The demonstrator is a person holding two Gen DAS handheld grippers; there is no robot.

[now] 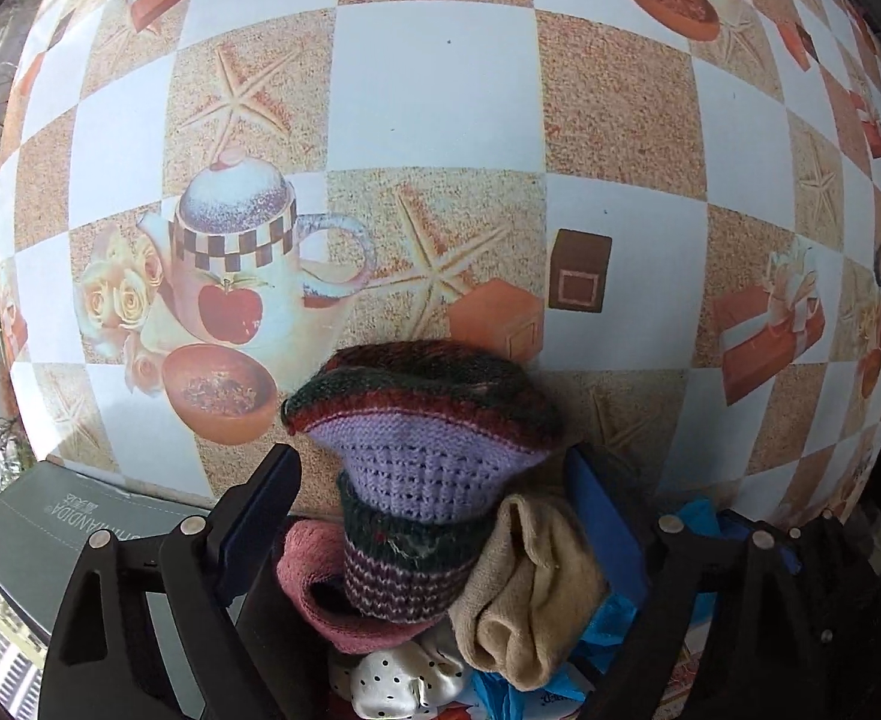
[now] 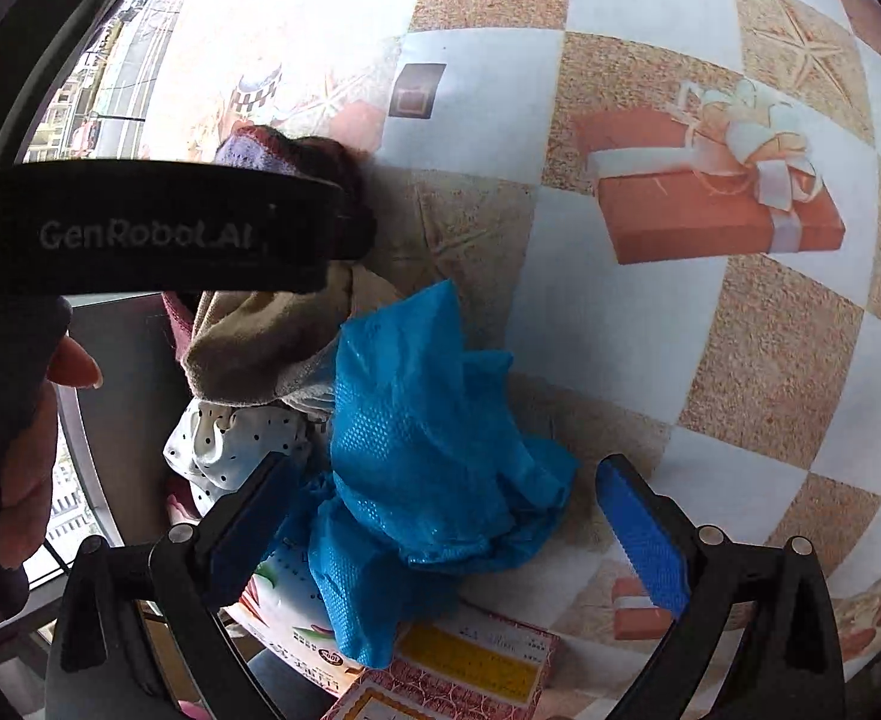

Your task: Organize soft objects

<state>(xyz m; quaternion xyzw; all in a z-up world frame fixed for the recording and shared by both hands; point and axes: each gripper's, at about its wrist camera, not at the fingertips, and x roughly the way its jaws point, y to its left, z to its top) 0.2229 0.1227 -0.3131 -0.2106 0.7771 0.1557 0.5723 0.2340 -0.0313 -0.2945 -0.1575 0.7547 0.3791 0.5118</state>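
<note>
Knit hat (image 1: 422, 420): near worktop (image 1: 440, 102) edge, atop the pile, between left tongs (image 1: 434, 480), apart, no grip.
Blue plastic (image 2: 422, 450): right of pile, between right tongs (image 2: 446, 492), apart.
Beige sock (image 1: 530, 588), pink cloth (image 1: 314, 576), dotted cloth (image 1: 398, 684): heaped together.
Progress: apparently nothing sorted; everything remains.

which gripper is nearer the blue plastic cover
Right. The right gripper has the blue plastic cover between its open jaws; the left gripper straddles the knitted hat beside it.
</note>
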